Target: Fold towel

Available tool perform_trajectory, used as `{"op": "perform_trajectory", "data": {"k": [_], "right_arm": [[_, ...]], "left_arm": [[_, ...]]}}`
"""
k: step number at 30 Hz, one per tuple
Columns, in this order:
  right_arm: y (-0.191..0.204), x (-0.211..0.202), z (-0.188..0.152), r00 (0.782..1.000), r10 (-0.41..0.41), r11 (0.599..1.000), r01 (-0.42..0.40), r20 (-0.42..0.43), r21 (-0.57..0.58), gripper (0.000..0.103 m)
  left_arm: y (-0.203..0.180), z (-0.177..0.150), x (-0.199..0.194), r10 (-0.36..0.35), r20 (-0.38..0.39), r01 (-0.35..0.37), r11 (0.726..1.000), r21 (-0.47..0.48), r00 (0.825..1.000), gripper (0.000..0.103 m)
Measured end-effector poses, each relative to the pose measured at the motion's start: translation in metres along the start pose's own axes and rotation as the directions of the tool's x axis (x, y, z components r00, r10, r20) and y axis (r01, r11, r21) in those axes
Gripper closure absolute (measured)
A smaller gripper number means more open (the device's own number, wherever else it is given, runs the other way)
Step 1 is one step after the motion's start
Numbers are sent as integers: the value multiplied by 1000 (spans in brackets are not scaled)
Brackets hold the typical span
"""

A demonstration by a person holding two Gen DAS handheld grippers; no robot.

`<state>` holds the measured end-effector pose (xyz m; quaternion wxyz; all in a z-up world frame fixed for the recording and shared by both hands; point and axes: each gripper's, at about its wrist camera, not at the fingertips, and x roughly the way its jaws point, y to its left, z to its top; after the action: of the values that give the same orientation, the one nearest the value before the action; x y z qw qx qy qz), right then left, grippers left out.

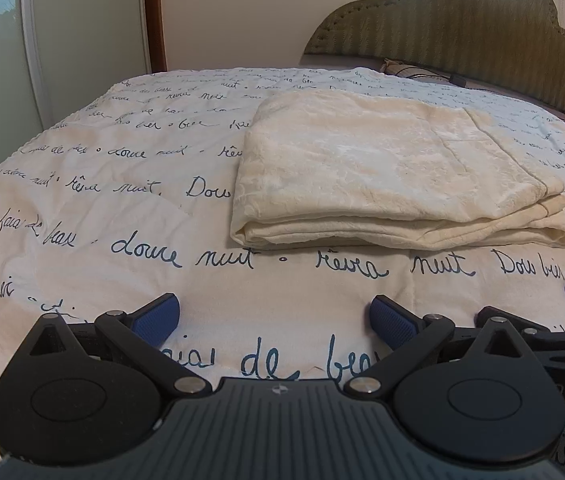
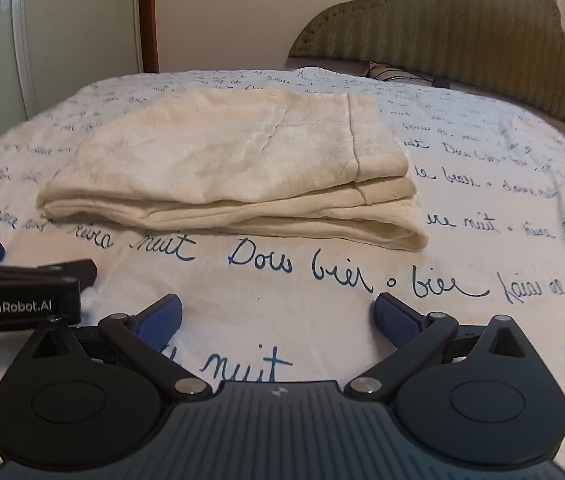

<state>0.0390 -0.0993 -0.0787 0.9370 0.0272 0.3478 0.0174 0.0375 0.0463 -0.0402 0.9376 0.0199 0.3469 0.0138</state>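
Observation:
A cream towel (image 1: 386, 168) lies folded into a thick, flat rectangle on the bed; the right wrist view shows the same towel (image 2: 234, 164) with several layers stacked at its near edge. My left gripper (image 1: 276, 318) is open, its blue pads (image 1: 154, 320) wide apart over bare bedcover, a short way in front of the towel and apart from it. My right gripper (image 2: 278, 316) is open too, empty, just short of the towel's near right corner. The left gripper (image 2: 22, 280) shows at the left edge of the right wrist view.
The bed wears a white cover (image 1: 102, 208) printed with dark blue handwriting. An olive padded headboard (image 1: 462, 28) stands at the far right, with a dark cable and a cushion (image 1: 402, 68) at its foot. A white door (image 1: 82, 20) and wall lie beyond the bed's far left.

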Motion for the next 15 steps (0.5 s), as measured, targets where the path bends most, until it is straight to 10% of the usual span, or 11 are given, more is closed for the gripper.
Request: {"op": "perform_trajectory", "data": {"k": [15], "right_arm": [[-5,-3,-4,1000,-15,999,14,24,41,0]], "left_arm": [[-1,0,-1,-3,-2,3,1000,-3,1000,0]]}}
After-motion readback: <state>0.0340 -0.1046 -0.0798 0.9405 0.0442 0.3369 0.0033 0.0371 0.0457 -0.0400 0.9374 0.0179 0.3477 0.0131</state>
